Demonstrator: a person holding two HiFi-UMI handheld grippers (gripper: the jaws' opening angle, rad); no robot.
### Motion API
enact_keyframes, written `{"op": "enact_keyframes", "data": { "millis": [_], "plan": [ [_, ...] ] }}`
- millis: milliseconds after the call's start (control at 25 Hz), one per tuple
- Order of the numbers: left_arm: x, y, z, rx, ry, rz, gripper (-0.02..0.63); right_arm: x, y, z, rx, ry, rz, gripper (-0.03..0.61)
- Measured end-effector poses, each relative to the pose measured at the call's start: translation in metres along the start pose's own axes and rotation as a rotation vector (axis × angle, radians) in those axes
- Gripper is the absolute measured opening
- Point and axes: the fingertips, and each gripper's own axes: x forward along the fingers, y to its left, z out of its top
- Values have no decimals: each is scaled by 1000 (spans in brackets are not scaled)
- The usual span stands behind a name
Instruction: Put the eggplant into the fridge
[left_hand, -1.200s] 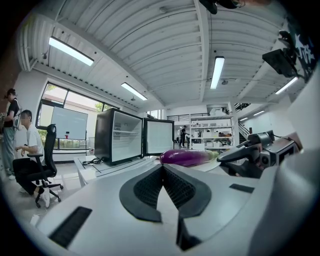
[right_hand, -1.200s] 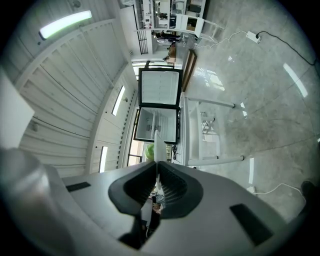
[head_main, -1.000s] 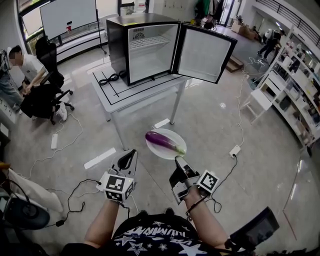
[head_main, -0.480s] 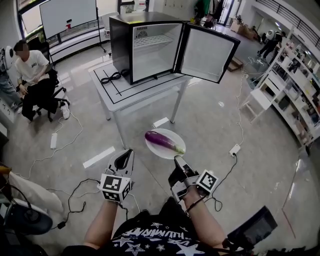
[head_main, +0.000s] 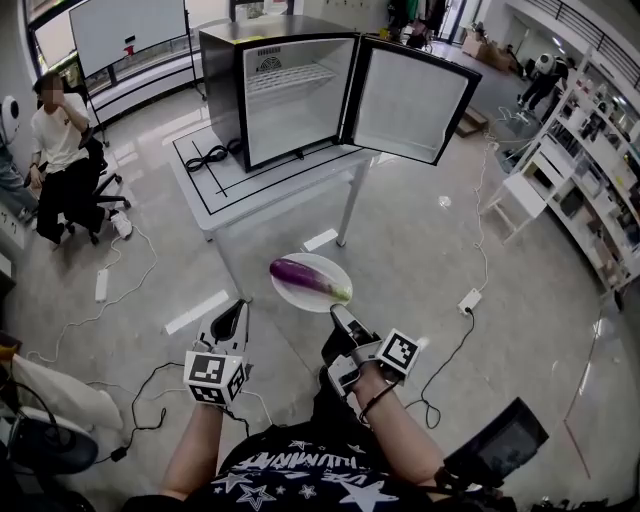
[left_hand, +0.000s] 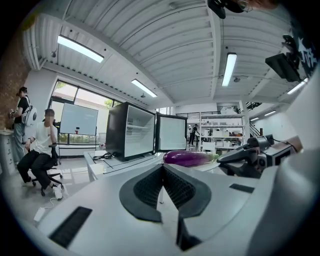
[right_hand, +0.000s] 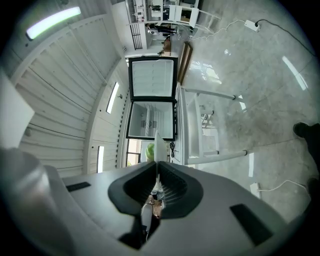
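Head view: eggplant (head_main: 308, 277) on plate (head_main: 300, 300), well short of open fridge (head_main: 290, 85). R gripper (head_main: 338, 322) at plate's near rim. L gripper view: L gripper (left_hand: 161, 167) jaws together, empty. R gripper view: jaws clamped on plate rim. Step: carry. Next: raise plate to fridge opening.

The eggplant (head_main: 305, 276) is showing glossy purple skin; the white plate (head_main: 303, 301) is looking smooth; the polished floor (head_main: 425, 250) is reflecting light.
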Motion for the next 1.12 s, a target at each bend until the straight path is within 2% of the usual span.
{"op": "enact_keyframes", "data": {
  "millis": [360, 760, 1120],
  "plan": [
    [94, -1, 27, 22, -5, 38, 9, 64, 9, 84, -17, 69, 25, 20],
    [169, -22, 39, 32, 24, 61, 9, 93, 5, 167, 3, 90, 14, 20],
    [208, -24, 35, 6, 21, 146, 9, 126, 3, 205, -12, 185, 35, 20]
  ]
}}
